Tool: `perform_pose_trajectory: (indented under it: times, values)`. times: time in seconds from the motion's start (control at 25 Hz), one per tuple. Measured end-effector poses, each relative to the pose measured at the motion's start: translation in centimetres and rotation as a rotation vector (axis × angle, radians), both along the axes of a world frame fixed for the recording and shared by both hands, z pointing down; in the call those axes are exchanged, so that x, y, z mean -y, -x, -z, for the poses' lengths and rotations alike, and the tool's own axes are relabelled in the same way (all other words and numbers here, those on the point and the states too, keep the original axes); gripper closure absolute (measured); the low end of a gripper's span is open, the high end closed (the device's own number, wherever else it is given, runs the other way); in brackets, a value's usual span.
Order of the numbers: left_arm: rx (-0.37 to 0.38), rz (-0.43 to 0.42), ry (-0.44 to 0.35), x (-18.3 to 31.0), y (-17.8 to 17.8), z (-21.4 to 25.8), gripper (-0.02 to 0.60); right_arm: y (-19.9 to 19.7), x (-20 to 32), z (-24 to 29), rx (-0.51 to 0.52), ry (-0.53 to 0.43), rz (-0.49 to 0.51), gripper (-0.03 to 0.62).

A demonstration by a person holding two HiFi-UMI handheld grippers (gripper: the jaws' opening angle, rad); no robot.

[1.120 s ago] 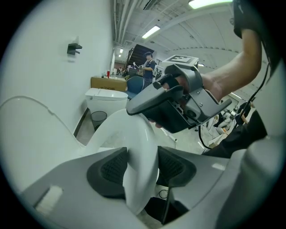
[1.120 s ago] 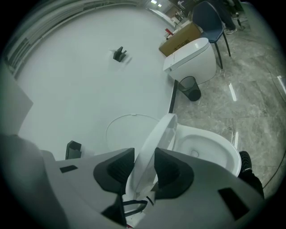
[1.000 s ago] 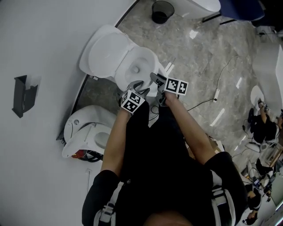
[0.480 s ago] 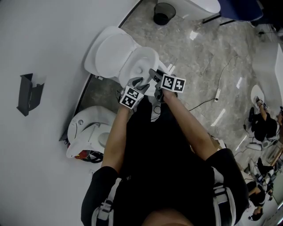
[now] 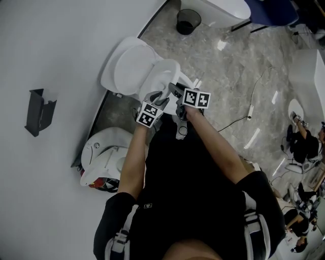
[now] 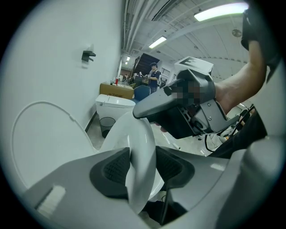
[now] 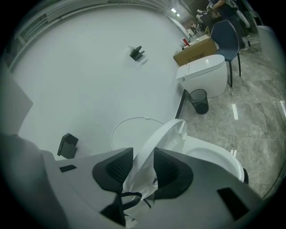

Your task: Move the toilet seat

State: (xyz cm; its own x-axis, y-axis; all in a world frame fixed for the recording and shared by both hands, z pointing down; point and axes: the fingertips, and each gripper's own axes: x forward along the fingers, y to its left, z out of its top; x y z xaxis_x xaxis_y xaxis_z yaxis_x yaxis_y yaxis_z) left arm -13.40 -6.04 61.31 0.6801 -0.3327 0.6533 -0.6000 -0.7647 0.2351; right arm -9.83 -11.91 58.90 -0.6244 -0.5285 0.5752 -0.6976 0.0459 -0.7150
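Observation:
The white toilet seat (image 5: 163, 72) is raised at a tilt over the bowl (image 7: 216, 167), with the lid (image 5: 127, 71) upright against the wall behind it. My left gripper (image 5: 156, 97) grips the seat's front rim (image 6: 139, 152); its jaws have just been closing, and the pads press on both faces. My right gripper (image 5: 175, 91) holds the same rim (image 7: 147, 152) beside it, over a crinkled clear film. Its jaws opened slightly within the last second, with the seat still pinched between them. In the left gripper view the right gripper's body (image 6: 187, 107) sits close by.
A second toilet (image 5: 104, 152) stands against the wall at lower left, and a third one (image 5: 223, 7) is at the top beside a black bin (image 5: 188, 20). A black holder (image 5: 39, 111) hangs on the wall. A cable (image 5: 249, 109) lies on the marble floor.
Both grippers have moved up and toward the lid with the seat's rim in them, and the seat now stands steeper over the bowl.

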Motion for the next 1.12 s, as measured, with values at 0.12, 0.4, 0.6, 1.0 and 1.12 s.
perform_pose_trajectory:
  times: [0.12, 0.4, 0.6, 1.0, 1.12]
  values:
    - [0.006, 0.006, -0.01, 0.5, 0.9, 0.2, 0.405, 0.8, 0.3, 0.4, 0.01, -0.01, 0.016, 0.451]
    - [0.002, 0.058, -0.021, 1.8, 2.5, 1.4, 0.405, 2.2, 1.0, 1.3, 0.024, -0.031, 0.081, 0.467]
    - [0.011, 0.086, -0.051, 2.9, 3.9, 1.7, 0.405, 3.0, 1.3, 2.0, 0.009, -0.053, 0.12, 0.509]
    - [0.032, 0.146, -0.059, 3.5, 6.3, 1.8, 0.405, 2.4, -0.4, 1.9, -0.033, -0.055, 0.158, 0.592]
    - [0.043, 0.172, -0.06, 3.8, 7.1, 1.9, 0.405, 2.2, -1.2, 2.5, -0.029, -0.081, 0.193, 0.592]
